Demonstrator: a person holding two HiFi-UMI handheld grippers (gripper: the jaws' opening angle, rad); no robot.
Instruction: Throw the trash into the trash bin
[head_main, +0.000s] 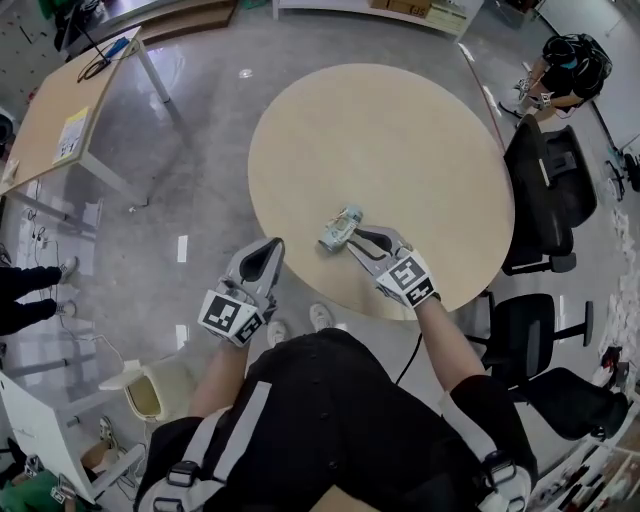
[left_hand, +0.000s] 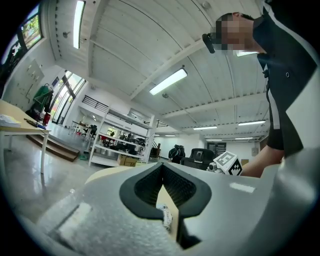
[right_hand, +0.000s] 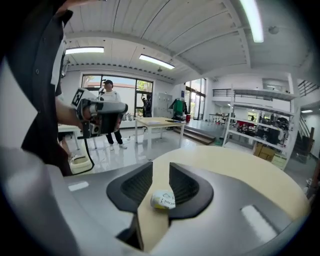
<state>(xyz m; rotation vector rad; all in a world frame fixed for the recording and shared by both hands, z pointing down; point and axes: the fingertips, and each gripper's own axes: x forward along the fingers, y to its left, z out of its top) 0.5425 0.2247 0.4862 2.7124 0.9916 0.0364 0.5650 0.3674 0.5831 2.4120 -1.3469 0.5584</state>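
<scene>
At the table's near edge the right gripper sits released, jaws either side of the crumpled trash; the left gripper, clenched empty, hovers beside that edge.

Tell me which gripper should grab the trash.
Right: the right gripper has its jaws apart just at the trash on the table; the left gripper is off the edge, jaws together.

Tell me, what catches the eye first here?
A big round table fills the head view, with one crumpled bit of trash near its near edge. The right tool has its jaws apart around that trash; the left tool, shut, hangs just off the table. A pale bin stands on the floor at lower left.
</scene>
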